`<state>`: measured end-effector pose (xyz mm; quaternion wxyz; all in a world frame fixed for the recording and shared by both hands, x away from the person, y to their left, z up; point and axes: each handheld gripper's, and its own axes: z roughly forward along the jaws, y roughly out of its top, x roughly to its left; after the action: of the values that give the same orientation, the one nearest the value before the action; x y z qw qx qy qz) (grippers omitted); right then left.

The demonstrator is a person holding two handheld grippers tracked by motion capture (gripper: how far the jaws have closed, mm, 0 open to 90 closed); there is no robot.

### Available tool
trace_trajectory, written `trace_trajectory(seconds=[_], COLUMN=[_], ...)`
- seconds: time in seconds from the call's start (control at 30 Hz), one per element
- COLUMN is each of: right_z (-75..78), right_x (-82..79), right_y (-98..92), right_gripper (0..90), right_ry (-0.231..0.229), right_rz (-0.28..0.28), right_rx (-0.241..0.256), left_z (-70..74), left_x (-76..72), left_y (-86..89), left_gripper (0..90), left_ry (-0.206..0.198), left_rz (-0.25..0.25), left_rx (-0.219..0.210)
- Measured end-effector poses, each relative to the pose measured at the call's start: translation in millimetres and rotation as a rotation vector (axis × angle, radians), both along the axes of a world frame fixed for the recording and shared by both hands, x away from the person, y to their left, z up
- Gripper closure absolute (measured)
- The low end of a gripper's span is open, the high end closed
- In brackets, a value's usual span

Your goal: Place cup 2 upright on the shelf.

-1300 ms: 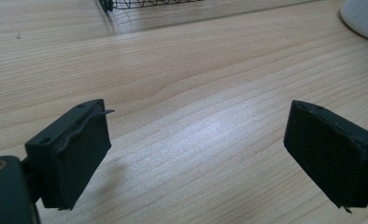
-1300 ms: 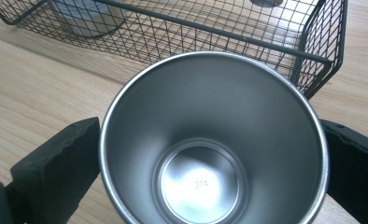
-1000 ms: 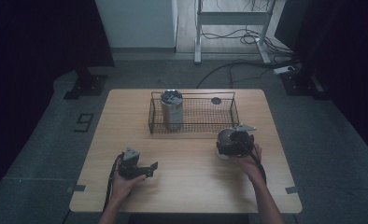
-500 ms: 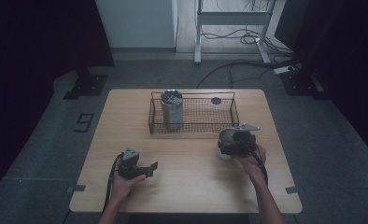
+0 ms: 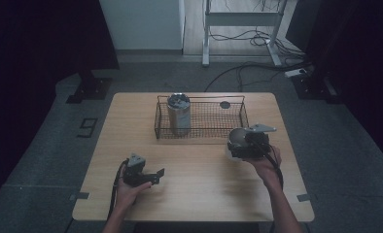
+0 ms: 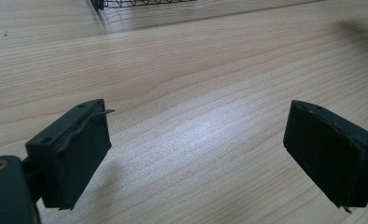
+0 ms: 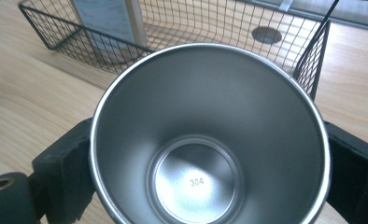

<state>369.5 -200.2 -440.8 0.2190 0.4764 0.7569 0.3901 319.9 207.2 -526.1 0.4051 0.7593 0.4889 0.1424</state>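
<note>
progress looks partial: right gripper (image 5: pixel 240 145) clamps the steel cup (image 7: pixel 210 135) at centre right, just outside the wire basket (image 5: pixel 199 133) holding another cup (image 5: pixel 179 114), while left gripper (image 6: pixel 196 154) idles agape.

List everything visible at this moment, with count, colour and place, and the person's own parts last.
Steel cup: one, silver, empty, between the right gripper's jaws, near the basket's front right corner.
Wire basket: one, black, far middle of the table.
Tall can: one, silver, upright in the basket's left end.
Round hole: one, dark, in the tabletop behind the basket.
Table: one, light wood.
Left gripper: one, black, jaws apart over bare wood, near left.
Right gripper: one, black, grey plate on top.
Hands: two, one on each gripper.
</note>
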Motion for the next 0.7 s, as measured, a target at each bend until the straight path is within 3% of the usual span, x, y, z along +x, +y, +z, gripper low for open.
trace_trajectory(seconds=[0.23, 0.7], right_z=[17.5, 36.4], right_x=[-3.0, -1.2], right_y=[-3.0, 0.6], right_gripper=[6.2, 6.2], right_ry=[-0.020, -0.043], right_rz=[0.003, 0.013], right_rx=[0.018, 0.031], left_z=[1.1, 1.3], left_x=[-0.2, -1.2], left_y=[2.9, 2.9], left_gripper=[7.5, 8.2], left_ry=[-0.001, 0.002], left_rz=[0.004, -0.004], left_rx=[-0.006, -0.001])
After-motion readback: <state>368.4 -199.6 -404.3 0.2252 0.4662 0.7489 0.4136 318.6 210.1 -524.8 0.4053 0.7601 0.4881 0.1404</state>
